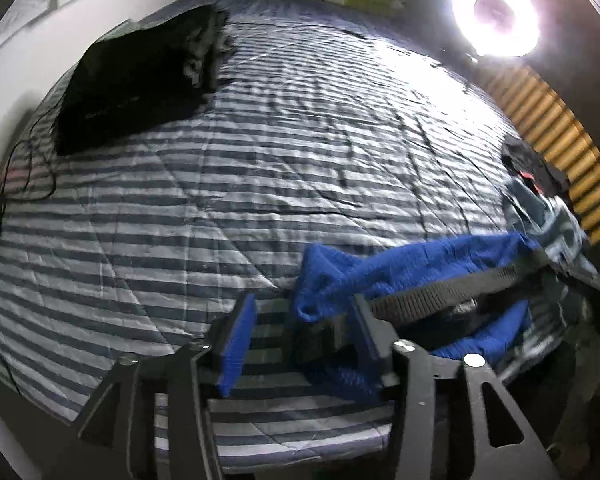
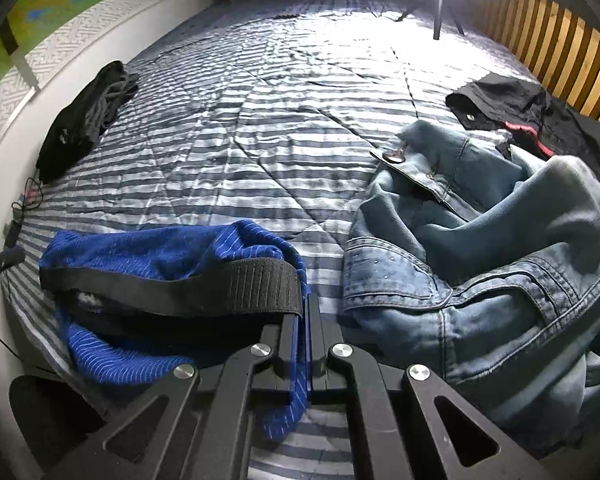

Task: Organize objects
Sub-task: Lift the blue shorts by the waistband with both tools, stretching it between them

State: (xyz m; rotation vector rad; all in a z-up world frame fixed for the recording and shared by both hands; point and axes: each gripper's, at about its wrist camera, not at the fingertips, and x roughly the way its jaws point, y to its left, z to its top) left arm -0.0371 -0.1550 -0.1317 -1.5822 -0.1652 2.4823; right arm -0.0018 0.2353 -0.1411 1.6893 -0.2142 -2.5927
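Both sets of jaws tell different stories: the right gripper (image 2: 304, 312) has its two blue-padded fingers pressed nearly together on the edge of the blue underwear (image 2: 160, 248), pinching the fabric right where the black elastic waistband (image 2: 228, 284) ends, while the left gripper (image 1: 300, 320) stands wide apart, one blue pad (image 1: 238, 344) out to the side and the other hard against the same garment (image 1: 400, 268), with part of the waistband (image 1: 440, 292) lying in the gap between them; whether it is actually gripping anything I cannot tell, since the fingers look spread rather than closed. That blue garment, finely pinstriped, lies on the near edge of the bed, stretched between the two tools over the grey-and-white striped quilt (image 2: 228, 140). Just beside it, toward the right, sits a crumpled heap of light blue jeans (image 2: 480, 240), waist button facing up, and beyond them, near the wooden slatted wall (image 2: 560, 52), a black garment with a pink trim (image 2: 512, 112). Across the bed, against the white wall, a folded dark pile of clothing (image 1: 140, 80) rests well apart from everything else, with a thin black cable (image 1: 24, 176) trailing near it. A bright ring light (image 1: 496, 16) on a stand glares from the far corner.
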